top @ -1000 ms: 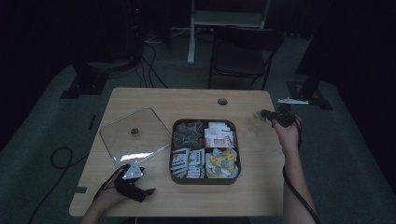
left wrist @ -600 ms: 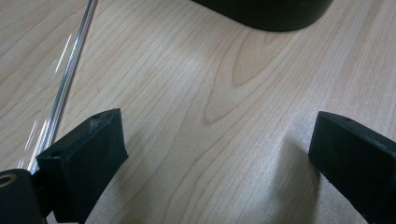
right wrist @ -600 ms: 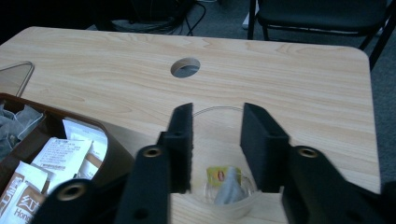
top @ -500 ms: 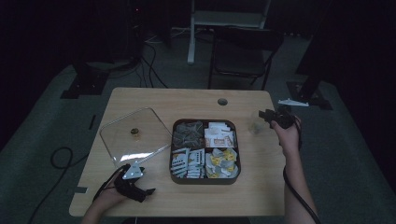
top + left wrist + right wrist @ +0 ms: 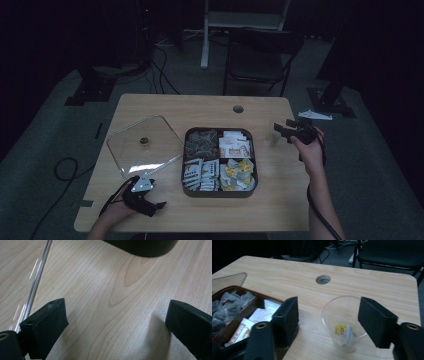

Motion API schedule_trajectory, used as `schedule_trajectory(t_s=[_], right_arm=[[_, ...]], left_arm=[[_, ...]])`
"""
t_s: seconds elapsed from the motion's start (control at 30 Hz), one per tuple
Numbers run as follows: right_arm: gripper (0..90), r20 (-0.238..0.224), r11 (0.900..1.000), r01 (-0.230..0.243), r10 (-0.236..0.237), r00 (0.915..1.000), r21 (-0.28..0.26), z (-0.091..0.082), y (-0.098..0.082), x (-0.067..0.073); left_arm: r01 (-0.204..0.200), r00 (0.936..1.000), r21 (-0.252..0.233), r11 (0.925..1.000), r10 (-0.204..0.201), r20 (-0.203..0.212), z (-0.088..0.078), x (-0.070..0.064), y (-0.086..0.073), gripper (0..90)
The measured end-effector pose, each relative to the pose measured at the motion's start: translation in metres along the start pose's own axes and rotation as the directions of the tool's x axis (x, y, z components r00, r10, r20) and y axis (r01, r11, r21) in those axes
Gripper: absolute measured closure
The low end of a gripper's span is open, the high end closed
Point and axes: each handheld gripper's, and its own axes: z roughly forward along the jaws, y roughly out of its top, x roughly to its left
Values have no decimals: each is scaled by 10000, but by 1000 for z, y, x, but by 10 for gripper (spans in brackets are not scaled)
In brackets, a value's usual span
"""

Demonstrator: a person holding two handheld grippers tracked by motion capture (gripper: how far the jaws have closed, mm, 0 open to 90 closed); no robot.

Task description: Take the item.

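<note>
Right hand-held gripper (image 5: 328, 322), jaws just opened wide around the clear cup (image 5: 344, 323), risks tipping it when withdrawing

High view is dim and murky, room nearly black around the desk (image 5: 165, 107). Gripper views are brighter; glare streaks the lid's (image 5: 37, 282) edge, soft shadows under blurred near jaws.

Wooden table (image 5: 150, 105) has a round cable hole (image 5: 238, 108) near its 12 o'clock edge. Clear square lid (image 5: 145, 143) lies flat at 9 o'clock of the table's centre, small knob in its middle. Dark folding chair (image 5: 260, 55) on the floor past the table at 12. Loose cables (image 5: 65, 167) on the floor at 8 o'clock.
</note>
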Motion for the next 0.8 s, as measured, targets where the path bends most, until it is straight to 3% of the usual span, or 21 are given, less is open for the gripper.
schedule_trajectory(t_s=[0.27,0.8], right_arm=[[210,-481,9996,236,-242,9985,-131,-7,-10,15],[169,-1340,9958,569,-660,9888,-711,-28,-28,37]], left_arm=[[9,10000,-4,10000,-9,9,0,0,0,44],[-13,10000,13,10000,13,-13,0,0,0,44]])
